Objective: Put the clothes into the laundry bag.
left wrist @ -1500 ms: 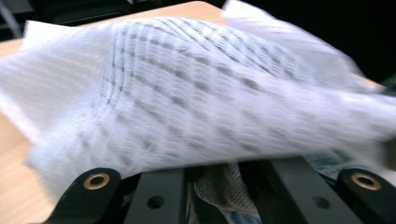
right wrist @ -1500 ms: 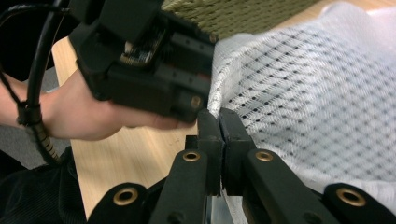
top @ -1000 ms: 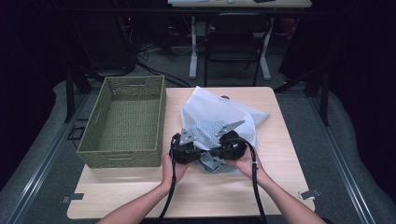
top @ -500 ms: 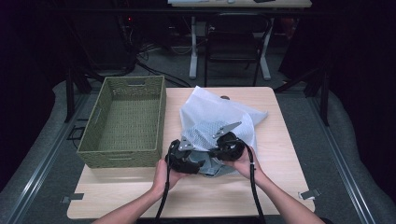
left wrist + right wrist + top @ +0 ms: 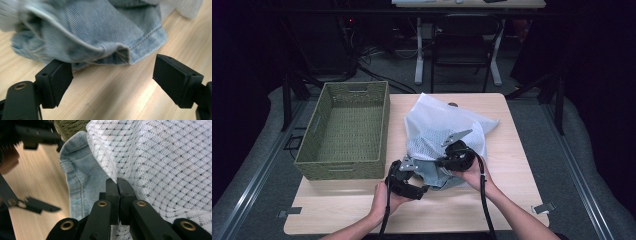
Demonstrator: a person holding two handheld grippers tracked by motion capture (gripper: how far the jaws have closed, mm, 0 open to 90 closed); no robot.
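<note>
Wooden table; green woven basket at its left, empty inside. White mesh bag lies centre-right, pale denim garment poking from its near edge onto the tabletop. Right gripper jaws pinched tight on the mesh bag's edge. Left gripper jaws spread wide, low over the wood just short of the denim hem, holding nothing. Judgement: denim mostly inside the bag; extraction barely begun, nothing in the basket.

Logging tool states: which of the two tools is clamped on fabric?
The right tool: its jaws are shut on the white mesh bag's edge. The left tool stands open before the denim garment.
</note>
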